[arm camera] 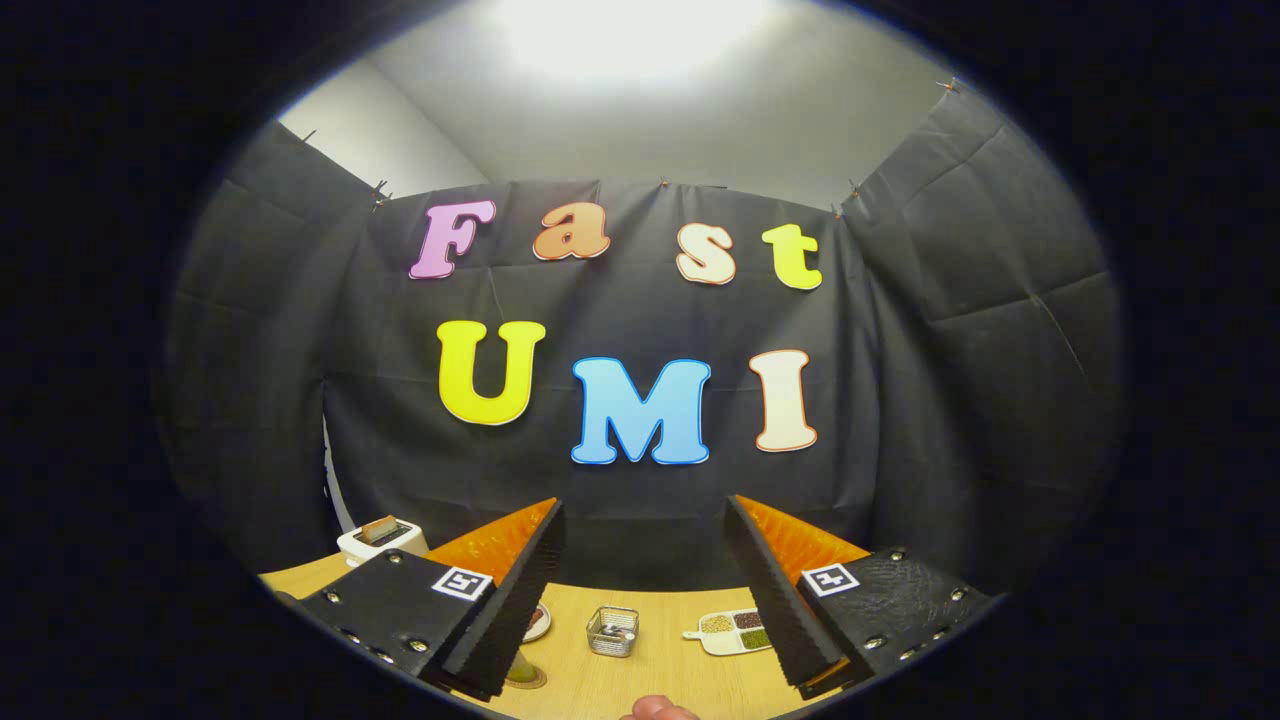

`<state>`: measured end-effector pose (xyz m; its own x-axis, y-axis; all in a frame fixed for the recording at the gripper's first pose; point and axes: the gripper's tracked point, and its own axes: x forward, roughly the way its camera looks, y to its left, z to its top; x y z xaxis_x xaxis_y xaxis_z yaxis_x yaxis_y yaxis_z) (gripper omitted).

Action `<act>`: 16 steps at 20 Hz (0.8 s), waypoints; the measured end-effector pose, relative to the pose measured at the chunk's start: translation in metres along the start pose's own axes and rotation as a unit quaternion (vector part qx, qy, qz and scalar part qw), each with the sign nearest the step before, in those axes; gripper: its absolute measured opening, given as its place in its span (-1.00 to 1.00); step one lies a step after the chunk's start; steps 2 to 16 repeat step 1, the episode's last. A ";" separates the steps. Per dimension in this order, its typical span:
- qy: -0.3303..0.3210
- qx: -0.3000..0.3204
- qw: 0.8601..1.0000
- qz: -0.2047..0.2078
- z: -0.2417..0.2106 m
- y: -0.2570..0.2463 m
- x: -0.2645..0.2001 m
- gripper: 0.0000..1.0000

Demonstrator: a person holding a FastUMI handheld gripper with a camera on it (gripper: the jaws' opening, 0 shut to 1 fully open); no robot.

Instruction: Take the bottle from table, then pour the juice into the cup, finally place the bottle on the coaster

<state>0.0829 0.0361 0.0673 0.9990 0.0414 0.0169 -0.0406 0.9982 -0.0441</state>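
My claw (645, 590) is up high and its two fingers are wide apart, with nothing between them. I look mostly at the dark cloth wall. Low in the frame, past my fingers, lies the pale wooden table (660, 675).

In the gap between my fingers sits a small see-through square box with a wire rim (612, 631). To its right is a white tray with little pits of brown and green bits (735, 632). At the lower left, by my left finger, a white toaster (380, 540) stands at the table's back edge. Under my left finger I see the edge of a small round plate (537, 622), and lower down a flat round brownish thing (524, 676). That may be the coaster, but I cannot tell.

I cannot see the bottle or the cup from here, so I cannot say where they are.

I think a juice bottle will be smooth and slippery, and heavy when full. I would grab it around the middle and keep it straight up.
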 end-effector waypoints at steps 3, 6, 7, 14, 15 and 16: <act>0.001 0.003 1.000 -0.002 0.001 -0.005 0.000 0.94; 0.001 0.003 1.000 -0.002 0.001 -0.005 0.000 0.94; 0.001 0.003 1.000 -0.002 0.001 -0.005 0.000 0.94; 0.001 0.003 1.000 -0.002 0.001 -0.005 0.000 0.94; 0.001 0.003 1.000 -0.002 0.001 -0.005 0.000 0.94; 0.001 0.003 1.000 -0.002 0.001 -0.005 0.000 0.94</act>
